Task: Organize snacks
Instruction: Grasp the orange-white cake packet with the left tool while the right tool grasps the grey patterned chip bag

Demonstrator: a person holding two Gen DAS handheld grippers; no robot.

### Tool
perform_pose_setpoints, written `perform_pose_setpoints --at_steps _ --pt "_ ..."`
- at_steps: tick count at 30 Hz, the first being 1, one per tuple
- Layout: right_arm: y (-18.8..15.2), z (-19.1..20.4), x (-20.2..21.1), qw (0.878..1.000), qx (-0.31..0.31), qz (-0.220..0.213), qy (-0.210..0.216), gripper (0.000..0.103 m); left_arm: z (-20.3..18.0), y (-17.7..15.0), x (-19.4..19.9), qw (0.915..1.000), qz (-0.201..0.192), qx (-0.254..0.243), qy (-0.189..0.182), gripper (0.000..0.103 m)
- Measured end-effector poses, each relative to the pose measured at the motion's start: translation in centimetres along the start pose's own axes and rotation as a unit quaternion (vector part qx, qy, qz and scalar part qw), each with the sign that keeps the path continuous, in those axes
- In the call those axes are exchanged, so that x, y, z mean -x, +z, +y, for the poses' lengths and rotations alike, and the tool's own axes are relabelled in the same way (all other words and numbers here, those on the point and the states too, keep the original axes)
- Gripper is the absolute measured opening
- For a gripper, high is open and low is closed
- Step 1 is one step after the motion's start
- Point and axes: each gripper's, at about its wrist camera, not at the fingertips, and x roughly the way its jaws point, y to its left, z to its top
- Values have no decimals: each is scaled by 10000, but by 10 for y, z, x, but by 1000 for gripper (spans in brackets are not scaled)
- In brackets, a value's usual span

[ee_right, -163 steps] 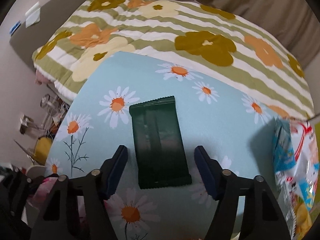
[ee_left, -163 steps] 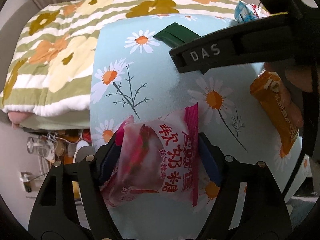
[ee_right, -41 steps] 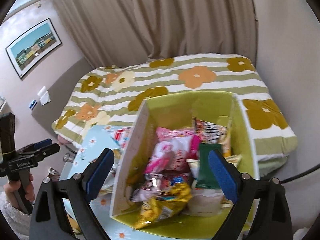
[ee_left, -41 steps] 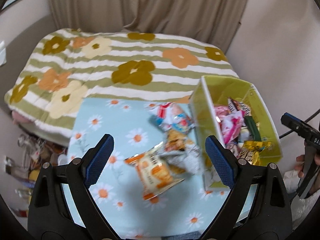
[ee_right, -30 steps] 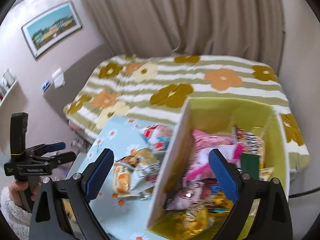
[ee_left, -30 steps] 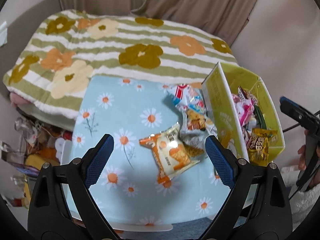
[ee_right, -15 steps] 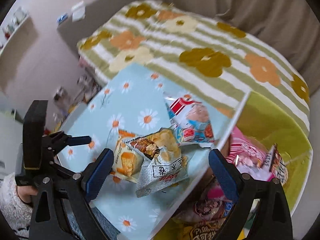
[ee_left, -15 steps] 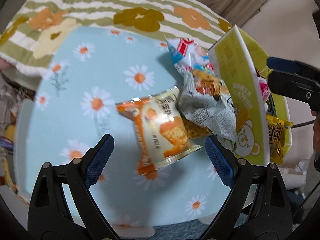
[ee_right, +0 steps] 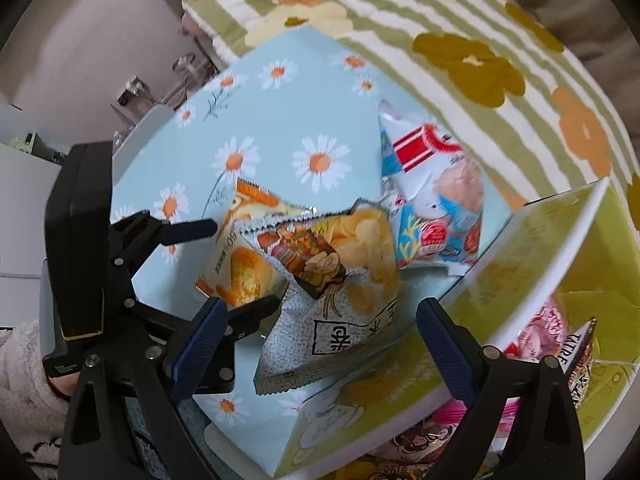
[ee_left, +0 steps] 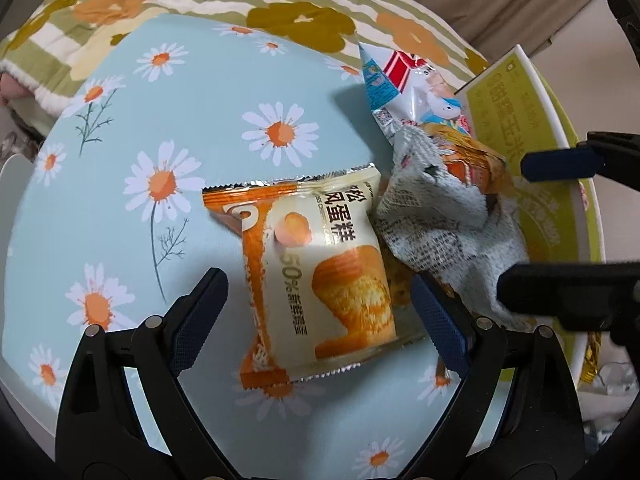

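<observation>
An orange-and-cream cake packet [ee_left: 320, 276] lies on the daisy-print table [ee_left: 192, 120]; it also shows in the right wrist view [ee_right: 236, 272]. My left gripper [ee_left: 320, 312] is open, its jaws either side of the packet's lower half. A grey chip bag [ee_left: 448, 224] [ee_right: 340, 292] overlaps the packet. My right gripper [ee_right: 324, 340] is open just above the chip bag. A blue-and-white snack bag [ee_left: 404, 88] [ee_right: 432, 200] lies beyond. The yellow-green box [ee_left: 520, 120] [ee_right: 520, 256] at right holds several snacks.
A striped floral quilt [ee_left: 280, 8] lies behind the table. The box wall stands close against the chip bag. The right gripper's fingers [ee_left: 560, 160] reach in from the right in the left wrist view. Clutter [ee_right: 160, 88] sits beyond the table's left edge.
Both grippers have come down from high above the table. The left now straddles the cake packet; the right hovers at the chip bag. Earlier held snacks are gone from the jaws.
</observation>
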Motion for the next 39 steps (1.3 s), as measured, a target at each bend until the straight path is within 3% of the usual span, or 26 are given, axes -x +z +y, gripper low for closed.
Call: perform_pose_setpoints --at_steps 4,13,27,29,31,39 --pt "7 3 -9 9999 102 118 44 86 1 -1 -4 10000 -16 14 41 86" --pt "12 7 -17 9992 253 300 -95 86 9 -4 -10 10000 -55 -39 -48 63" --pt "12 22 -38 9954 483 354 -749 78 41 -17 13 9997 -112 25 203 62" --pt "13 22 -43 9939 510 373 -899 74 47 -19 17 9997 -126 39 225 62" --pt "13 23 -46 9912 577 345 -1142 61 52 -19 21 9996 -138 50 237 62" --pt "12 25 -36 9926 379 162 -1141 51 68 -15 41 9994 -247 19 228 62"
